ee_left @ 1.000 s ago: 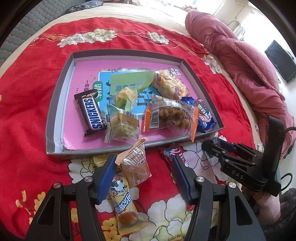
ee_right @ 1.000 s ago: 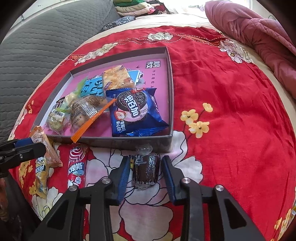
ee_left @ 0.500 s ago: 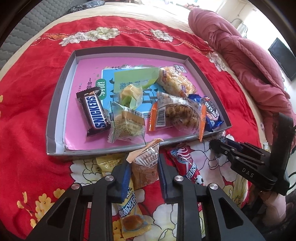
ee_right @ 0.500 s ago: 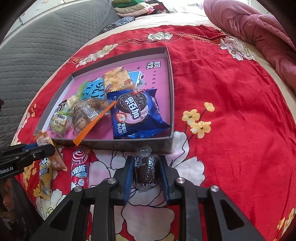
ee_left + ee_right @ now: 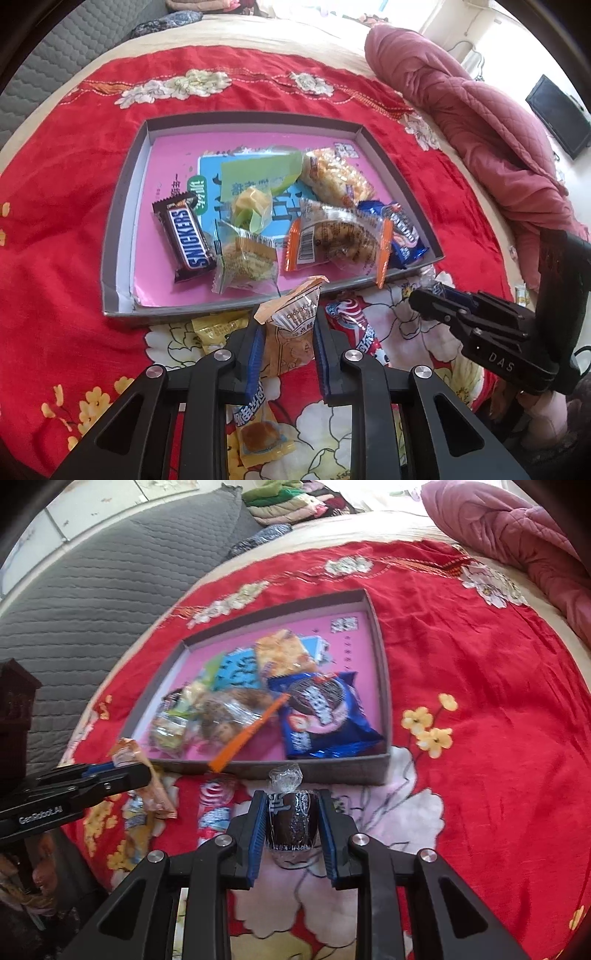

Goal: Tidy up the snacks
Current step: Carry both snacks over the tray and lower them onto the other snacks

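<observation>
From my seat, the left gripper [image 5: 288, 350] had just been closing and was clamped on an orange-tan snack packet [image 5: 291, 332], both blue pads pressed against its sides. The lower half of that packet sat behind the fingers, so I could not read its print. Under it lay a yellow cake packet [image 5: 258, 435], partly covered, and a red-and-white wrapper [image 5: 358, 325] ran off behind the right-hand finger.

The right gripper [image 5: 291, 823] had also just been closing and was pinched on a dark chocolate-coloured cake in clear wrap [image 5: 291, 819], just in front of the near wall of the grey tray [image 5: 347, 771]. Its base was cut off by the fingers, and I could not tell whether it had left the red floral blanket [image 5: 480, 664].

Only the left view gave me the tray's contents plainly: a Snickers bar [image 5: 186, 236], a green-wrapped sweet [image 5: 255, 206], a clear-wrapped pastry [image 5: 247, 262], an orange-edged biscuit pack [image 5: 336, 240] and a rice-crisp bar [image 5: 334, 177]. The blue cookie pack [image 5: 321, 712] showed whole only in the right view, which was blurred; in the left view it was half hidden. The left view also showed a dark screen [image 5: 557, 114] beyond the pink quilt [image 5: 480, 122]; the right view alone showed the grey quilted cover [image 5: 92, 590].
</observation>
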The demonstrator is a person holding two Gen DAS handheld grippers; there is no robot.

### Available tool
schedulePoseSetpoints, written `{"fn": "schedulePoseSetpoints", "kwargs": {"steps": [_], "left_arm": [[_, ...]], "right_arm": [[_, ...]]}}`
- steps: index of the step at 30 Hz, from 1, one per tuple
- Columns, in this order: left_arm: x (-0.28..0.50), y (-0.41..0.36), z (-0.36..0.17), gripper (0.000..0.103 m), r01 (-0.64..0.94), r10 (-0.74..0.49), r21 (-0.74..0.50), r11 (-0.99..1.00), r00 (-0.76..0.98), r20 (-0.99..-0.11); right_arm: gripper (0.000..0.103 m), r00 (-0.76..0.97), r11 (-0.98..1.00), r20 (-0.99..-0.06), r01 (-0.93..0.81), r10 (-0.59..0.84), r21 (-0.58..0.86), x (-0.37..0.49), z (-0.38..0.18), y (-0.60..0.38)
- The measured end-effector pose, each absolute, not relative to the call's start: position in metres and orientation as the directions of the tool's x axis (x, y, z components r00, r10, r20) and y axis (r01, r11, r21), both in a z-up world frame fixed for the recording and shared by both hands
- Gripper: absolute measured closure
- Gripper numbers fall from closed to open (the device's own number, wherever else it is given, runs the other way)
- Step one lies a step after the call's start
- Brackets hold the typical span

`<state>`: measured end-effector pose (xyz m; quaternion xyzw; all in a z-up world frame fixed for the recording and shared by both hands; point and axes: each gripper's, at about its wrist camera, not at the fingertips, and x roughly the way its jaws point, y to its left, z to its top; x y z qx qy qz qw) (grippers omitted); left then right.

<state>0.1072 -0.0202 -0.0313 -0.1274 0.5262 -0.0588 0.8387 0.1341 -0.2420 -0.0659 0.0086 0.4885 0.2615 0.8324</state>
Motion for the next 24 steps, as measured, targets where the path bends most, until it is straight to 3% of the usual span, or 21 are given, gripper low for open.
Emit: {"fn": "schedulePoseSetpoints", "kwargs": {"steps": [10, 24], "left_arm": [[0.107, -0.01, -0.005, 0.078, -0.052, -0.232, -0.295, 0.954, 0.497, -0.836], [0.134, 0.001, -0.002, 0.078, -0.109, -0.202, -0.305, 0.946, 0.537, -0.819]], "right_arm": [[0.076, 0.447, 0.836, -0.734, -0.456, 0.512, 0.305, 0.133, -0.045, -0.243], [0.076, 0.498, 0.857, -0.72, -0.439, 0.483, 0.272, 0.16, -0.042, -0.242]]}}
